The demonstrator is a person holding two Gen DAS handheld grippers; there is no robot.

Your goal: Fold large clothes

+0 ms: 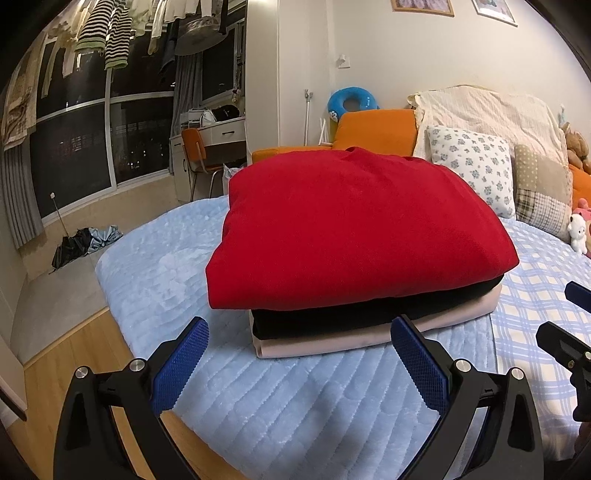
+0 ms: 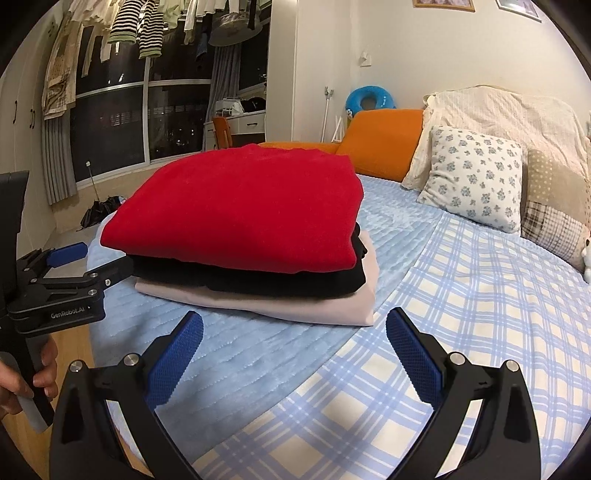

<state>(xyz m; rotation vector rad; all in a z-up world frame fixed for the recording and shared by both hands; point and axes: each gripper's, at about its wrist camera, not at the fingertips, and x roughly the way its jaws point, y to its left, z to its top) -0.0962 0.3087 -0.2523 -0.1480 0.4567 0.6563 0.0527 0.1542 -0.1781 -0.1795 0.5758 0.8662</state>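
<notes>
We see only the front edges of the black garment [image 2: 258, 278] and the beige garment [image 2: 295, 308]; the red sweater [image 2: 240, 210] covers the rest. The frame crops both framed pictures [image 1: 423, 5].

A stack of three folded garments sits on a bed just ahead of the right gripper [image 2: 293, 354], whose blue-padded fingers are spread apart and empty: a red sweater [image 2: 243, 210] on top, a black garment [image 2: 295, 282] beneath, a beige garment [image 2: 314, 306] lowest. To its left, a hand [image 2: 33, 373] holds the left gripper [image 2: 70, 266].
</notes>
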